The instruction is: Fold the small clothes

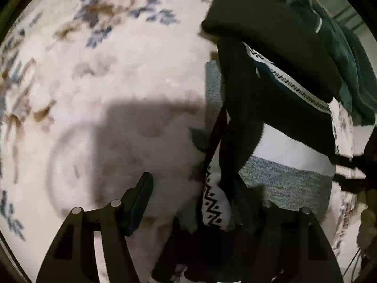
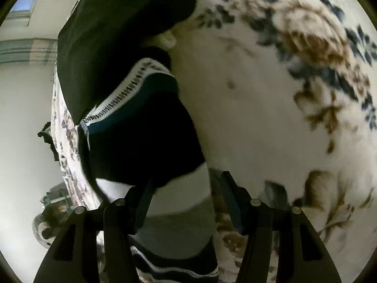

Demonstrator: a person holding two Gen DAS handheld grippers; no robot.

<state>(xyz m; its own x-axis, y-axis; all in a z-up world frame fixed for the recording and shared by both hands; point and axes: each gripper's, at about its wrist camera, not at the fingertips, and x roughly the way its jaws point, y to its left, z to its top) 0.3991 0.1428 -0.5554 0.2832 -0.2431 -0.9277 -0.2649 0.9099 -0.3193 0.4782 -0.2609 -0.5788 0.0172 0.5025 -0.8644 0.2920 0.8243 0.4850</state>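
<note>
A: Left wrist view first. What have we got?

B: The left gripper (image 1: 193, 202) points down at a pale floral sheet (image 1: 99, 75), and its jaws stand apart. The left finger (image 1: 141, 202) shows clearly over the sheet. The right finger is lost behind dark cloth, so I cannot tell whether anything is pinched.

A: And the clothes?

B: A pile of small clothes (image 1: 271, 122) fills the right half. A black piece (image 1: 266, 28) lies on top, a white band with black zigzag (image 1: 294, 87) under it, then a white and grey sock (image 1: 282, 165). A teal garment (image 1: 346, 54) sits at the far right edge. Another zigzag-patterned piece (image 1: 214, 205) hangs down close to the jaws.

A: Over to the right wrist view!

B: The right gripper (image 2: 186, 193) also has its jaws spread, released, with nothing pressed between the pads. The same white and grey sock (image 2: 183, 202) lies between the fingers, under them.

A: The pile?

B: It runs up the left-centre: a dark navy piece (image 2: 141, 132), the zigzag band (image 2: 124, 89), and the black piece (image 2: 117, 28) above. The floral sheet (image 2: 271, 108) spreads to the right, its brown and blue flowers blurred
</note>
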